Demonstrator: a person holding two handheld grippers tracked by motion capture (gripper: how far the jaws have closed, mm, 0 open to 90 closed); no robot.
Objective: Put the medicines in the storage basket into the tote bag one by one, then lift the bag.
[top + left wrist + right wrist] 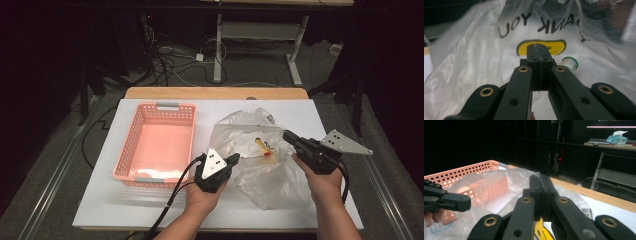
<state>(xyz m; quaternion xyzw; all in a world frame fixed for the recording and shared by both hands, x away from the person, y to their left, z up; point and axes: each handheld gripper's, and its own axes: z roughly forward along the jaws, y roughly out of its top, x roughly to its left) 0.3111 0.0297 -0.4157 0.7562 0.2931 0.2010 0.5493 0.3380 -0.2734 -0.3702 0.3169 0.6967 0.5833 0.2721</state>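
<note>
A clear plastic bag (270, 180) printed with "THANK YOU" and a yellow smiley lies crumpled on the white table, right of centre. My left gripper (234, 160) meets its left edge with jaws shut, and the film looks pinched at the tips. In the left gripper view the shut left gripper (539, 48) presses against the bag (474, 62), and a small round green-and-white object (570, 63) sits inside. My right gripper (286, 135) is shut at the bag's upper right side. The right gripper view has the right gripper (541, 178) with bag film (499, 185) drawn up to it.
A pink perforated basket (130, 135) stands to the left of the bag, holding nothing; its wall (461, 172) is also in the right gripper view. The table's wooden far edge (215, 93) lies beyond. Cables trail from both grippers toward the near edge.
</note>
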